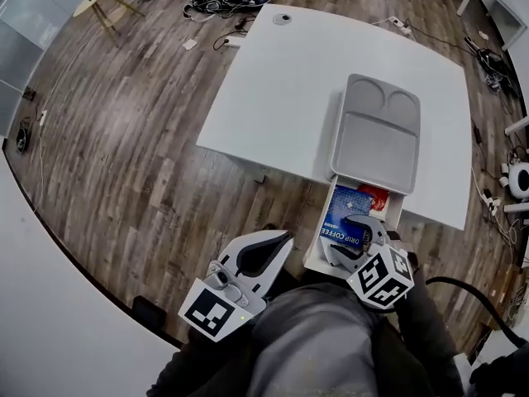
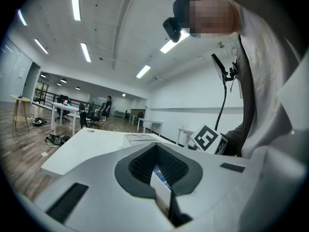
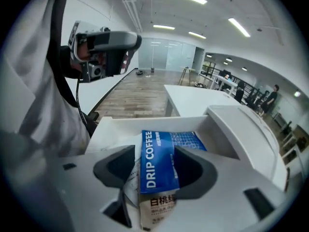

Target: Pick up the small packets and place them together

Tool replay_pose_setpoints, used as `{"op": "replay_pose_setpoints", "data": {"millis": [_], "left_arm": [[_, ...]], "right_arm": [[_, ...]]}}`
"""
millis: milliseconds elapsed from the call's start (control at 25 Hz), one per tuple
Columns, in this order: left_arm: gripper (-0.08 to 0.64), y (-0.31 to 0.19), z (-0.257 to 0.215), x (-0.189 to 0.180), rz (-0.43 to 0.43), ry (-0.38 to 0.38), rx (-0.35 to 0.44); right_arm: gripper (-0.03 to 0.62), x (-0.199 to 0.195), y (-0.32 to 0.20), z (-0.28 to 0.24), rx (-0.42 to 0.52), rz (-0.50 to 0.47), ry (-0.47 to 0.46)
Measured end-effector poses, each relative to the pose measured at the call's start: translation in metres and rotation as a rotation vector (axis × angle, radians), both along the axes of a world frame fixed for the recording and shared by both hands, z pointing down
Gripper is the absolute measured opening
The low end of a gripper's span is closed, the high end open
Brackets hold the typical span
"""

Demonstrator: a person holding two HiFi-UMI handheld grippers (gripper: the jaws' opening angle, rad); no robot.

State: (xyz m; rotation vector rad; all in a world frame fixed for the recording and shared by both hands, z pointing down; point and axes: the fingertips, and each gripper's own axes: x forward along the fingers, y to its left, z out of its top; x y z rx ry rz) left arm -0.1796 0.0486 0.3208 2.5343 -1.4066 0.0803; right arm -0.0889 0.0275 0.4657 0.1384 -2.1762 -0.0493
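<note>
While the right hand-held gripper (image 1: 350, 224) reaches into a white box (image 1: 317, 240) just off the near edge of the tabletop (image 1: 281, 89), its jaws are clamped on a blue packet (image 1: 343, 208) printed "DRIP COFFEE". The right gripper view shows that hand-held gripper (image 3: 155, 168) pressing the blue packet (image 3: 166, 144) from both sides, with the packet standing on edge between the dark pads. A pale packet (image 3: 157, 204) with dark printed characters lies against it, lower between the same jaws; whether it is pinched too cannot be told. The white box (image 3: 145, 122) shows behind the packets, its walls rising around them. In the head view a red packet (image 1: 374, 195) lies in the box at its far end, just beside the blue one. A grey tray (image 1: 376, 151) with two round hollows and one wide compartment sits on the tabletop at the near edge, toward the near right corner, its near end touching the box. The left hand-held gripper (image 1: 279, 241) is well off the tabletop, short of the near edge and over the wooden floor (image 1: 124, 139). In its own view the left hand-held gripper (image 2: 157, 147) has its jaws brought together at the tips with nothing held, and the tabletop (image 2: 82, 144) stretches beyond them.
</note>
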Motion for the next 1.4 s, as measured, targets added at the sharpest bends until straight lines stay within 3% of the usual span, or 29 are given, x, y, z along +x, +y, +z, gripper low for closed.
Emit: {"op": "replay_pose_setpoints", "data": {"millis": [200,440,600,880,1160,1400], "left_arm": [[-0.005,0.003,-0.007,-0.004,-0.053,0.003,-0.007],[-0.005,0.007,-0.007,-0.016,-0.089,-0.006,-0.014],[-0.005,0.005,-0.009,-0.013,-0.094,-0.014,-0.013],[-0.005,-0.001,-0.015,0.003,-0.072,-0.036,-0.002],[-0.005,-0.001,-0.022,0.027,-0.054,-0.057,0.019],[-0.005,-0.006,-0.017,0.025,-0.022,-0.023,-0.002]], "right_arm": [[0.264,0.004,-0.009,0.003,0.017,-0.011,0.129],[0.068,0.001,-0.015,-0.009,0.074,-0.001,0.141],[0.030,0.000,-0.017,-0.022,0.119,-0.005,0.105],[0.008,0.004,-0.020,-0.070,0.128,0.048,-0.085],[0.007,0.029,-0.033,-0.124,-0.030,0.168,-0.346],[0.006,0.028,-0.047,-0.157,-0.102,0.235,-0.456]]}}
